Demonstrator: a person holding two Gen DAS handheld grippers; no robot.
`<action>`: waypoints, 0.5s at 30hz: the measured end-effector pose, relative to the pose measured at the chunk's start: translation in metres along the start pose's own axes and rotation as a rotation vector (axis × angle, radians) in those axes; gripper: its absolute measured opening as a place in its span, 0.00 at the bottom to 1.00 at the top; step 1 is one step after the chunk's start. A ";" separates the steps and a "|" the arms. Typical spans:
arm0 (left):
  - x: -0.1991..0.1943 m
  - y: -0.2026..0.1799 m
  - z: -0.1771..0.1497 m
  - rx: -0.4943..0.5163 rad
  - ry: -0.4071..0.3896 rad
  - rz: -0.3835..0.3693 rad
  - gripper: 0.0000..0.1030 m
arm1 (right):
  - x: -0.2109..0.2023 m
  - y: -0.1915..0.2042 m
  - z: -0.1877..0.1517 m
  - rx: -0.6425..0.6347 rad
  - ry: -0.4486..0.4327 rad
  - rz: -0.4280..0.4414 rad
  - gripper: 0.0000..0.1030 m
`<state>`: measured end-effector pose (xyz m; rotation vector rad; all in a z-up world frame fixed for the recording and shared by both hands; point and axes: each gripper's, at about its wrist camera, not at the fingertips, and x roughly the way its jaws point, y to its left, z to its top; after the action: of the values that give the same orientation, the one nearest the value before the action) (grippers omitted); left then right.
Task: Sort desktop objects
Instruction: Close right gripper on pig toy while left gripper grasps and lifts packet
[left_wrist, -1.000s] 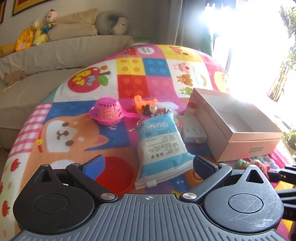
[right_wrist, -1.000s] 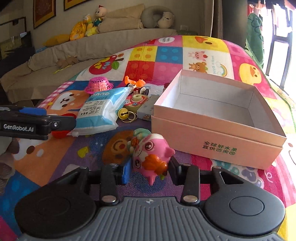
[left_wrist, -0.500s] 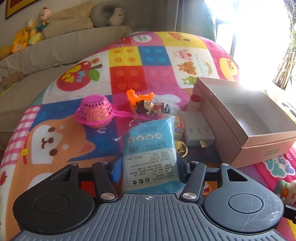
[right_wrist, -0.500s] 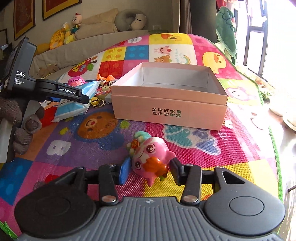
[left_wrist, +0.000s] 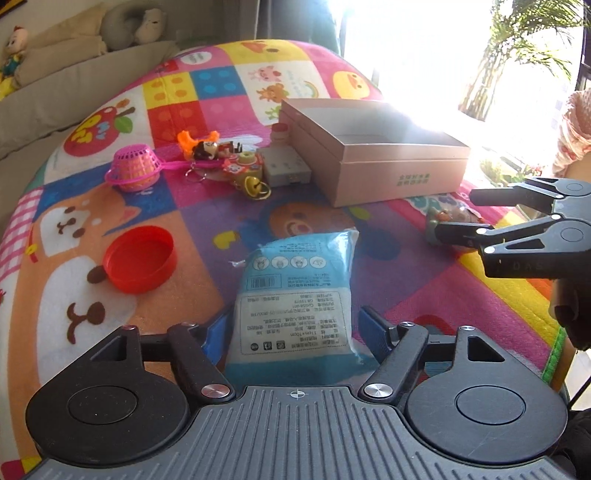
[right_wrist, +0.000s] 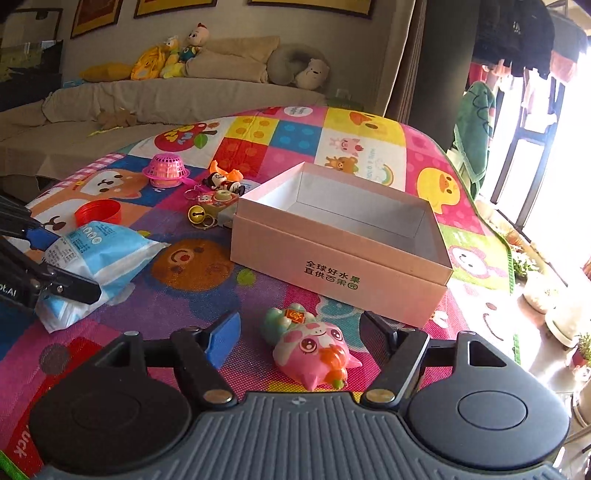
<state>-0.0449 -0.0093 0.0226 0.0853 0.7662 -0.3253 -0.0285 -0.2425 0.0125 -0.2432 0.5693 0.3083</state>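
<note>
A blue and white tissue pack (left_wrist: 295, 295) lies flat on the colourful play mat between the fingers of my left gripper (left_wrist: 293, 332). Its jaws are opening, and both blue pads stand a little off the pack's sides. A pink pig toy (right_wrist: 314, 350) lies on the mat between the fingers of my right gripper (right_wrist: 299, 332), whose jaws are also opening, with the pads clear of the toy. Just beyond the toy stands the open pink cardboard box (right_wrist: 332, 266), empty inside. In the left wrist view the right gripper (left_wrist: 456, 214) shows at the right edge, near the box (left_wrist: 369, 177).
A red lid (left_wrist: 140, 258), an upturned pink basket (left_wrist: 135, 171), a cluster of keychains with a brass bell (left_wrist: 236, 166) and a white adapter (left_wrist: 284, 168) lie left of the box. A sofa with plush toys runs behind. The mat's edge and a bright window are at the right.
The left jaws closed on the tissue pack, carried it away from the clutter to the near part of the mat, then parted. The right jaws let go of the pig toy, now lying before the box.
</note>
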 end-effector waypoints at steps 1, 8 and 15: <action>0.001 0.000 0.000 -0.004 0.002 0.006 0.79 | 0.006 -0.003 0.002 0.013 0.017 0.011 0.70; 0.010 0.002 0.011 -0.032 0.001 0.040 0.75 | 0.028 -0.013 0.001 0.056 0.143 0.084 0.50; -0.001 -0.009 0.010 -0.001 -0.001 0.036 0.59 | 0.001 -0.021 -0.002 0.118 0.191 0.134 0.45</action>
<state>-0.0421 -0.0195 0.0311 0.0980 0.7632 -0.2905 -0.0210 -0.2618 0.0134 -0.1205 0.7923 0.3826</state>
